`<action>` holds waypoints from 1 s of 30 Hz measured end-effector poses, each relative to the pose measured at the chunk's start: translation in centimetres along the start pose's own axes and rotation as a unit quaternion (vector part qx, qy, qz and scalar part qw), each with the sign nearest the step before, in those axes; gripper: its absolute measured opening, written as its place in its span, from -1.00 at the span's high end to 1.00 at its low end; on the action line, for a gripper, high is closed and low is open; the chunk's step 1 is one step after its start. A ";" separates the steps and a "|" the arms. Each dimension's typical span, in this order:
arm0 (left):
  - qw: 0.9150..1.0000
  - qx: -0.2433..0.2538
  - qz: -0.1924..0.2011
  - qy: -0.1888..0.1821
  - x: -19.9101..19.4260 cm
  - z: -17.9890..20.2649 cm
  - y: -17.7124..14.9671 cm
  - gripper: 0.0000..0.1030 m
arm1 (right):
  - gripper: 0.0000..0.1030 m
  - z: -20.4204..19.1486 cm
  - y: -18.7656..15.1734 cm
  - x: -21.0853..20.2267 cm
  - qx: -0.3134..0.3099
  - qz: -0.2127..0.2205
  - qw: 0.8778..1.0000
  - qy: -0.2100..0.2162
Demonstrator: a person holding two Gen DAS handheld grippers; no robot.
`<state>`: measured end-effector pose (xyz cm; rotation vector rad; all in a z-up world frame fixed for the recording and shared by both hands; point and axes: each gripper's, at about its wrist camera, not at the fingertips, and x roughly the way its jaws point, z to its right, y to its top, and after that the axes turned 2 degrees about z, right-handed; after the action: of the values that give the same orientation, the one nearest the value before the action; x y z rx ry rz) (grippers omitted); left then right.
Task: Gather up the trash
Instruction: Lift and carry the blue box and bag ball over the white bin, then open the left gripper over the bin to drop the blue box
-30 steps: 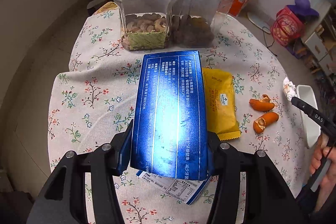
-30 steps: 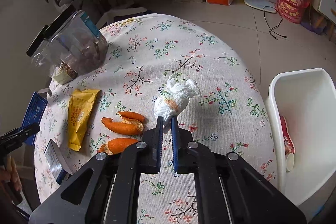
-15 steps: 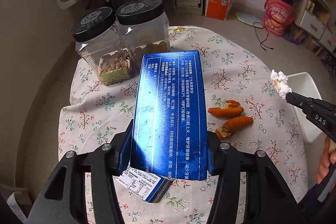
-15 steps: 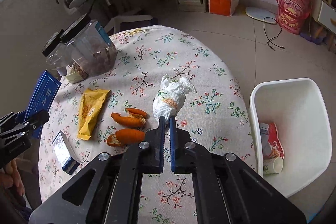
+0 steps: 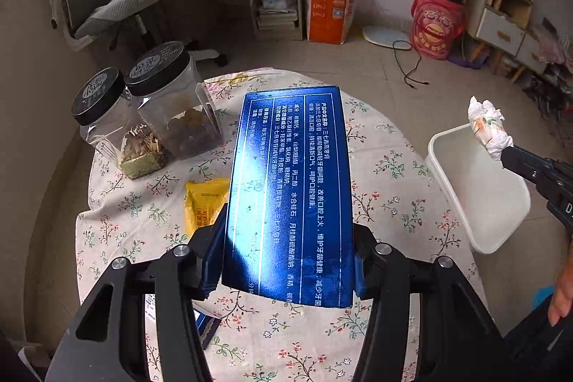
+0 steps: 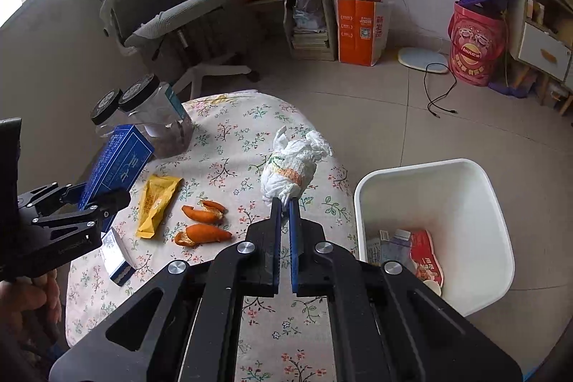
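Both loads should travel past the desk's [image 6: 229,145] right edge until they hang squarely over the white bin [image 6: 494,203] on the floor before either tool lets go. The left tool [image 5: 286,260] is raised above the desk's left side, clamped across a blue toothpaste box [image 5: 290,188]. The right tool [image 6: 283,206], lifted near the right edge, pinches a crumpled tissue wad [image 6: 292,163]

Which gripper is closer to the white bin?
Right. The right gripper, pinching the crumpled tissue, hangs beside the white bin; the left gripper holds the blue box across the table.
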<state>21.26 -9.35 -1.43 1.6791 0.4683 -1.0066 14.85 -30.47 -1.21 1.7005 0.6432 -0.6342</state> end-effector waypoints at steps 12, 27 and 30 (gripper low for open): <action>0.993 0.043 0.003 -0.108 2.2 9.7 3.1 -0.04 | 0.94 4.1 0.3 -3.7 -0.007 0.040 0.998 -0.045; 0.962 0.059 -0.073 -0.258 8.4 18.8 2.5 -0.05 | 0.94 9.3 -1.1 -4.3 0.007 0.020 0.994 -0.105; 0.955 0.045 -0.092 -0.280 9.5 19.7 2.2 -0.06 | 0.94 9.9 -1.2 -4.2 0.017 0.015 0.994 -0.109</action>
<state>20.61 -29.89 -9.20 1.3597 0.2028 -1.5959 10.24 -40.26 -1.09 1.6395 0.4539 -0.8014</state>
